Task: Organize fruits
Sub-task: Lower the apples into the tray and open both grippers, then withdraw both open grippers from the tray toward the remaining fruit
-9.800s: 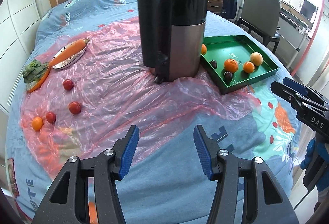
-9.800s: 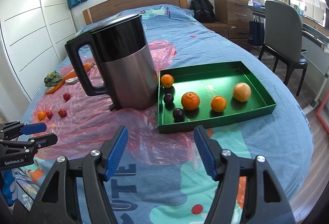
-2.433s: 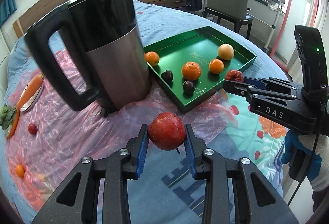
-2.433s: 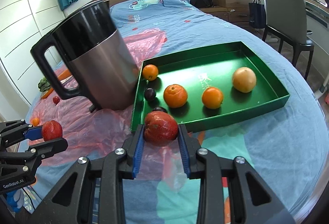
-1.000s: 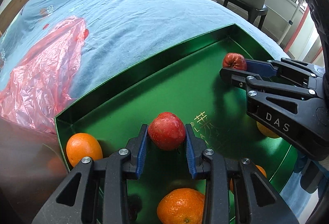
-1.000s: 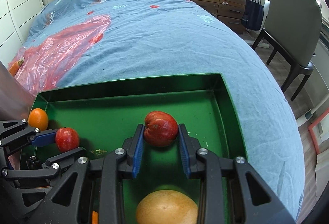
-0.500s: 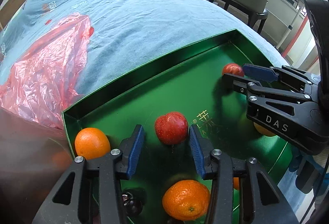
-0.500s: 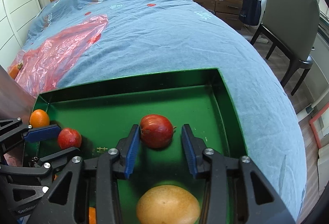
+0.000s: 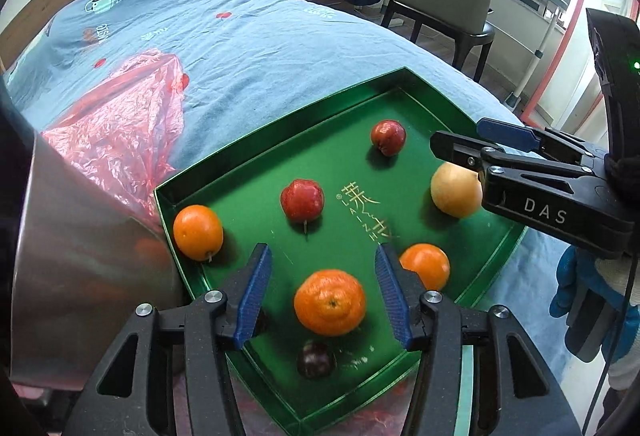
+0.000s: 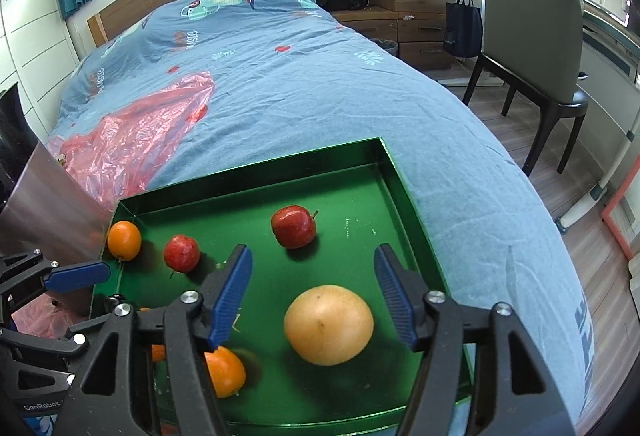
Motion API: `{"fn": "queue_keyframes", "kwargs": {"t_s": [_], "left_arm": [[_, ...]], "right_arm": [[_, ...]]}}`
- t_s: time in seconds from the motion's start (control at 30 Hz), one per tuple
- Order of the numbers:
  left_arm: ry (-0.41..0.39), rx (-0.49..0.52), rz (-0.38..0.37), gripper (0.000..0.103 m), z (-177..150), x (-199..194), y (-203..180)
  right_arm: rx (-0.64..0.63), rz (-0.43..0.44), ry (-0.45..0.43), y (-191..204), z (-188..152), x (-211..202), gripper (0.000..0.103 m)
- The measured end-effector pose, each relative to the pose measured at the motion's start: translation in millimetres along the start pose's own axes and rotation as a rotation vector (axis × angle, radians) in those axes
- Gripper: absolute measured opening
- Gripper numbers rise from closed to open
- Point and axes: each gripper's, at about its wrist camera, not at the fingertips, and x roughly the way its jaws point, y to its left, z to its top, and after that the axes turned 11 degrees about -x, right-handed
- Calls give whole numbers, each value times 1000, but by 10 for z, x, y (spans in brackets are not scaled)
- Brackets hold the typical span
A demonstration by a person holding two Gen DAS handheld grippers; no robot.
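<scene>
Both pairs of fingers gape empty above the green tray (image 9: 404, 71), the left gripper (image 9: 320, 296) and right gripper (image 10: 312, 296) each hanging behind a red apple (image 9: 302, 200) (image 10: 293, 227) resting on the tray floor, apparently just delivered.

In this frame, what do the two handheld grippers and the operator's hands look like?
Both are black plastic scissor-style grippers with ribbed blue finger pads and silver pivot screws. The right gripper carries white "DAS" lettering, a green indicator light on its upright black housing, and a thin black cable; a blue and white glove grips its handle. The left gripper is labelled "GenRobot".
</scene>
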Motion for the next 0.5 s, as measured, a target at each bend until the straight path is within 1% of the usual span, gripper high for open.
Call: {"fn": "queue_keyframes", "kwargs": {"t_s": [0.17, 0.2, 0.23, 0.37, 0.5], "left_arm": [[-28, 15, -4, 48, -240, -245, -24], [-33, 16, -8, 48, -290, -283, -22], [-37, 16, -9, 48, -345, -327, -17], [-48, 4, -8, 48, -545, -465, 23], [-54, -9, 4, 48, -773, -586, 80]], "right_arm": [[4, 8, -24, 127, -149, -256, 93], [4, 5, -24, 161, -189, -298, 96], [6, 6, -28, 190, -227, -342, 103], [28, 28, -31, 283, -377, -486, 103], [23, 23, -27, 398, -520, -615, 103]]}}
